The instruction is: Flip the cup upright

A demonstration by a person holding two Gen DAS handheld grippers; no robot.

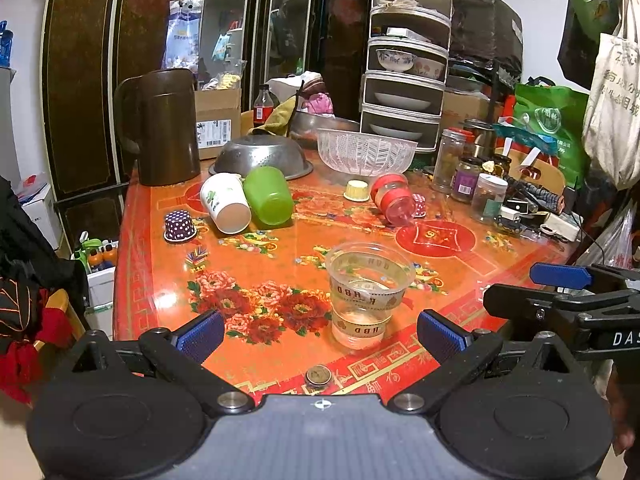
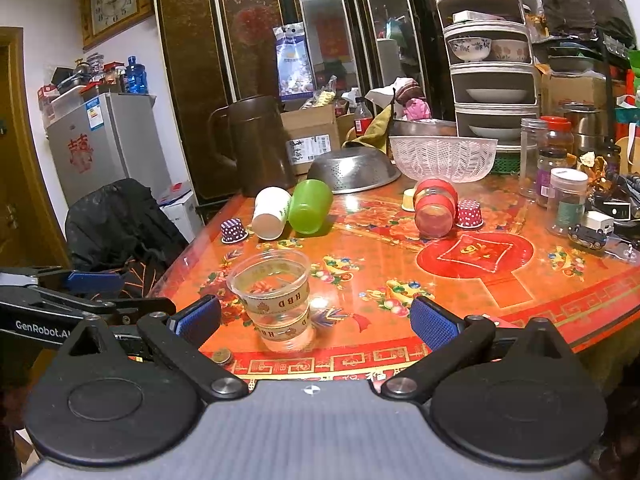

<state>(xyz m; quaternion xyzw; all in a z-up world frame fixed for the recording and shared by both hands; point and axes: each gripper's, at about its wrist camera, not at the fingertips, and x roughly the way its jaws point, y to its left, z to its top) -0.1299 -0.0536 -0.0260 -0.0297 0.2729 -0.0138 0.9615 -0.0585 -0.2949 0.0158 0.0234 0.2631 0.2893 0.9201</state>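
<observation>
A clear plastic cup (image 1: 366, 294) with gold bands stands upright near the table's front edge; it also shows in the right wrist view (image 2: 278, 300). Further back a white paper cup (image 1: 226, 208) (image 2: 271, 213), a green cup (image 1: 268, 196) (image 2: 311, 206) and a red-banded clear cup (image 1: 393, 199) (image 2: 435, 208) lie on their sides. My left gripper (image 1: 320, 334) is open and empty, just short of the clear cup. My right gripper (image 2: 316, 320) is open and empty, the clear cup ahead between its fingers, toward the left one.
Small cupcake liners (image 1: 180, 226) (image 2: 469, 214), a coin (image 1: 318, 376), a steel colander (image 1: 262, 158), a clear plastic basket (image 1: 366, 150), a brown jug (image 1: 160, 128) and jars (image 1: 490, 198) crowd the red floral table (image 1: 280, 264). A dish rack (image 1: 404, 64) stands behind.
</observation>
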